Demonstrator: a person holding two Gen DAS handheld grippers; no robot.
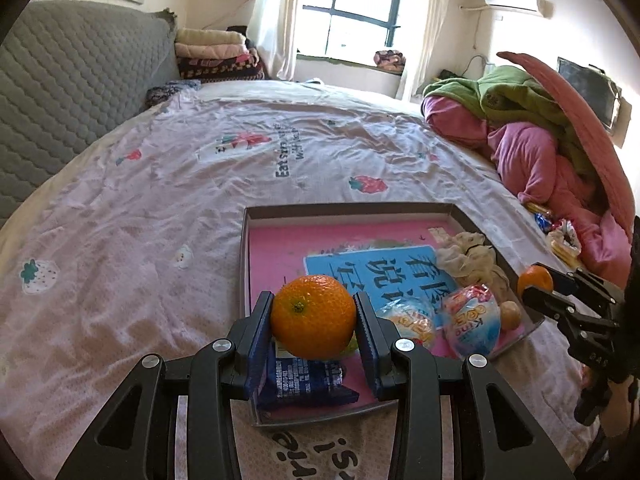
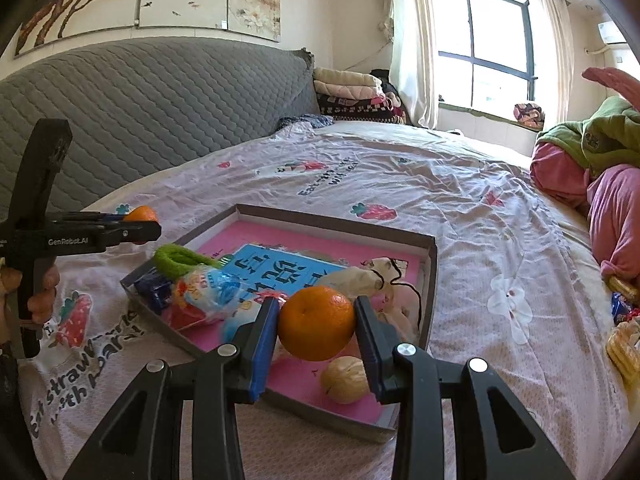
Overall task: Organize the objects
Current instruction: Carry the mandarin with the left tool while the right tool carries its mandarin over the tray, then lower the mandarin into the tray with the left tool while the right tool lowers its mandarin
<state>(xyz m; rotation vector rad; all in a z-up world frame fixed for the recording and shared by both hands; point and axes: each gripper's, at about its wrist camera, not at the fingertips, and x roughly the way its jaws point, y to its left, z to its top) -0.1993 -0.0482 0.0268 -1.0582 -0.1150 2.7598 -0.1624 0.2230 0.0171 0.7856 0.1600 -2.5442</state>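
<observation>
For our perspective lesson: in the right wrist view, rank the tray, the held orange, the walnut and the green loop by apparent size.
1. tray
2. orange, enlarged by nearness in the right gripper
3. walnut and green loop: too alike to rank

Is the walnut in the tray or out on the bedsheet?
In. The walnut lies on the pink floor of the tray, near its front wall.

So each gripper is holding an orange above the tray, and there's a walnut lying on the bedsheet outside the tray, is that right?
Not quite. The walnut lies inside the tray, on its pink bottom near the front corner, as the right wrist view shows. The rest holds: the left gripper and the right gripper each clamp an orange over the tray.
</observation>
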